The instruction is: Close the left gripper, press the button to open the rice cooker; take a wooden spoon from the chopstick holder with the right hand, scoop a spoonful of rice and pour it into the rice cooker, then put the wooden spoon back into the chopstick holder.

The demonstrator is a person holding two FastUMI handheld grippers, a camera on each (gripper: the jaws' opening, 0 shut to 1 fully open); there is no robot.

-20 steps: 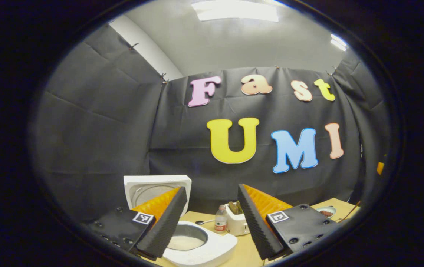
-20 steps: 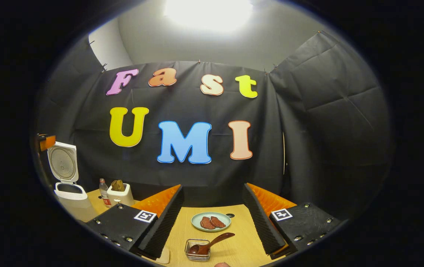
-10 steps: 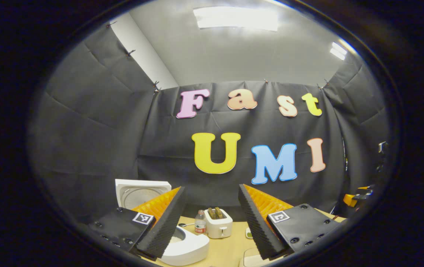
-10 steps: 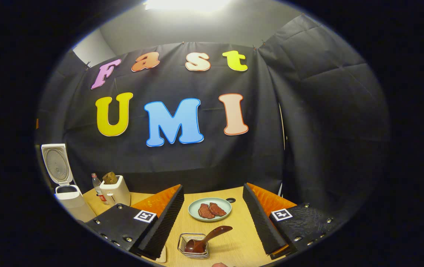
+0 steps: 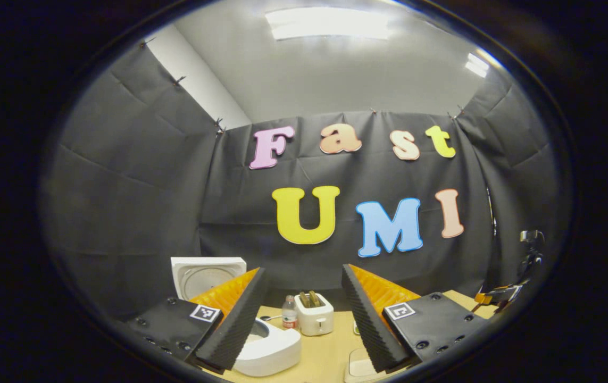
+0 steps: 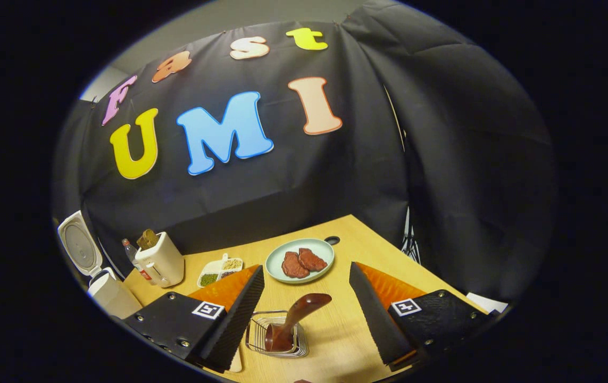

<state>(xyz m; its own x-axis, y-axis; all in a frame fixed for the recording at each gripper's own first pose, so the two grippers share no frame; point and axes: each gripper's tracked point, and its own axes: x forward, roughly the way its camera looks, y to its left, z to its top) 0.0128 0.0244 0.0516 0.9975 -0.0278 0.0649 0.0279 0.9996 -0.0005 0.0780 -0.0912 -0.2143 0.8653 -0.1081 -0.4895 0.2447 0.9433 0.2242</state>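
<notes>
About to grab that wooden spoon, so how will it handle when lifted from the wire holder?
The spoon looks rigid, so it probably won't flex. Its glossy handle may slip between the fingers. It leans in the light-looking wire holder, which could tip or drag along if the bowl catches.

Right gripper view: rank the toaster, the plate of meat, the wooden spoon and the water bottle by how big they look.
1. Plate, widest.
2. Toaster and wooden spoon: look alike, and the spoon is nearer the camera, so unranked.
3. Water bottle, smallest, partly hidden behind the toaster.
</notes>
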